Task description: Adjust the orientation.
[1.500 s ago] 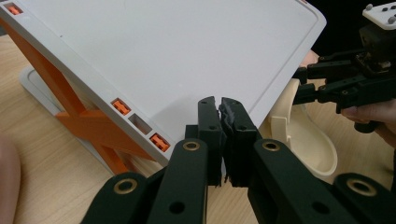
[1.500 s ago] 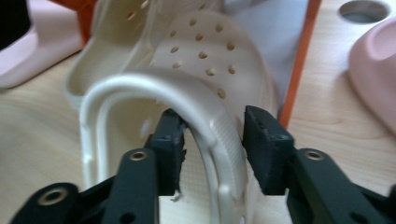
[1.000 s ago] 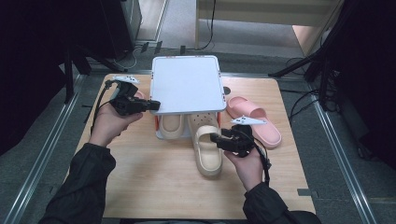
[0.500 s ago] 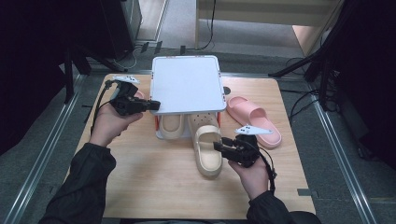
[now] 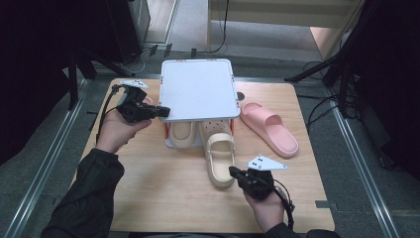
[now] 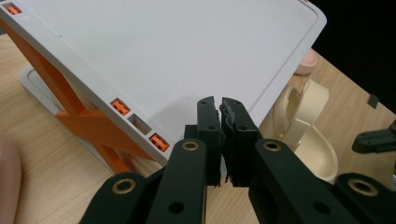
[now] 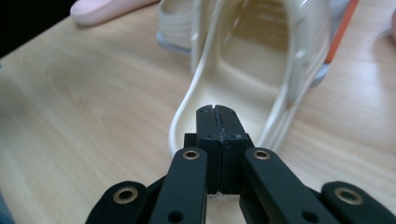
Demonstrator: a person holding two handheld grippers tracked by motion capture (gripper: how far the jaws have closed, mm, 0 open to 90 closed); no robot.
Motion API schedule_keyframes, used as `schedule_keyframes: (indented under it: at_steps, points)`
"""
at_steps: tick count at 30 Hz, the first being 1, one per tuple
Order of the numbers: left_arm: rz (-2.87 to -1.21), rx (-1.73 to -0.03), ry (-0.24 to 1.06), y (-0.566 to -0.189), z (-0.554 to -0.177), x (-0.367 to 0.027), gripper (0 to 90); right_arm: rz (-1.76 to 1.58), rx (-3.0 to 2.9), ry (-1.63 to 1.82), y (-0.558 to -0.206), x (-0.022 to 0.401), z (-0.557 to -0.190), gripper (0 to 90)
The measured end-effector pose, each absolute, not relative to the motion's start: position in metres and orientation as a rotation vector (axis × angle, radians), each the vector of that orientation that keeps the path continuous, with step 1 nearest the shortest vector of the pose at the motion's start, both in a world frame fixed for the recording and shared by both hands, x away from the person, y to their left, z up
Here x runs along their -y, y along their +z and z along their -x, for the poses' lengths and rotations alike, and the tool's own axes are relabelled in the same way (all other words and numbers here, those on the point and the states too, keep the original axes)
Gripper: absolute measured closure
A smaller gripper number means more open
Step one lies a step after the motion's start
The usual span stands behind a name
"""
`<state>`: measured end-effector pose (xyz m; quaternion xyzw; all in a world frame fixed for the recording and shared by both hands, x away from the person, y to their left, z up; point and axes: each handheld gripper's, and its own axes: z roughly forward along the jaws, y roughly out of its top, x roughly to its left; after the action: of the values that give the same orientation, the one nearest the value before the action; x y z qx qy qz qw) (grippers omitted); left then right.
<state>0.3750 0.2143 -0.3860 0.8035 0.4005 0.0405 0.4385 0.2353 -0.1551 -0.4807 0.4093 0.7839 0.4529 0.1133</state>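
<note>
A white rack on orange legs stands mid-table. One beige clog sits under it. A second beige clog lies half out of it, heel toward me. My right gripper is just off that heel. Its jaws have just closed and are shut with nothing between them; in the right gripper view the right gripper points into the clog. My left gripper is shut at the rack's left edge, and in the left gripper view the left gripper lies against the white top.
A pink slipper lies on the wooden table to the right of the rack. Bare wood stretches along the near side. Dark stands and cables surround the table on the floor.
My right gripper has drawn back from the side of the front clog toward the near edge and its jaws have shut. The clog and the left hand kept still.
</note>
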Motion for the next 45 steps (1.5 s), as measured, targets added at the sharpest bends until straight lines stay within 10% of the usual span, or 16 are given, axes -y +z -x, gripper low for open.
schedule_keyframes:
  at_steps: [45]
  points:
    - [-1.987,-0.995,0.083,-0.387,-0.375,-0.216,86.6,-1.201,-2.431,1.162,-0.510,0.119,-0.260,90.0]
